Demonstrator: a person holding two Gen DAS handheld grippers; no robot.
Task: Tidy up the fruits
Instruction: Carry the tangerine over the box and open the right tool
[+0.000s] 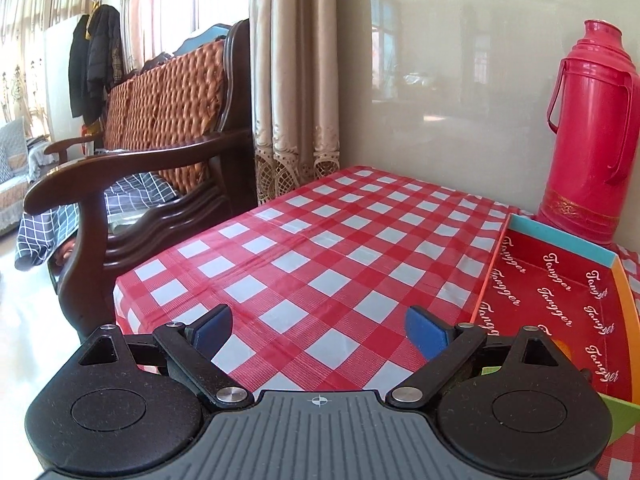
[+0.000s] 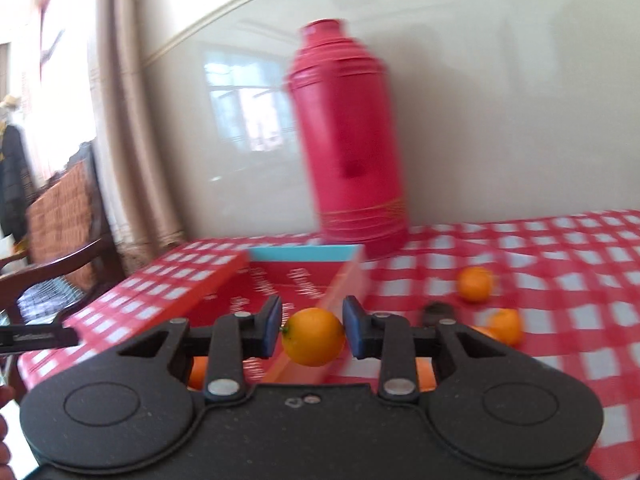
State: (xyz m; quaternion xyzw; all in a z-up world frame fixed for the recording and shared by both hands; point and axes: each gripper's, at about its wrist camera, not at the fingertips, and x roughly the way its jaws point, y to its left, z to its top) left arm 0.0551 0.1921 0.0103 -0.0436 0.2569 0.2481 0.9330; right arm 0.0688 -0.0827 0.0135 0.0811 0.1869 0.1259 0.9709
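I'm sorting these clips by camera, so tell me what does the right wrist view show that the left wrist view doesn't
Only the right wrist view shows the right gripper shut on an orange, plus loose oranges on the tablecloth. Only the left wrist view shows the open, empty left gripper and the wooden armchair. Both show the red thermos, the red box and the checked tablecloth.

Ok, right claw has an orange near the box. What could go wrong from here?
The right claw pinches the orange only at its sides, so it might slip out. It sits above the red box's orange wall, so a release now could drop it outside. The red thermos stands just behind the box; overshooting might knock it.
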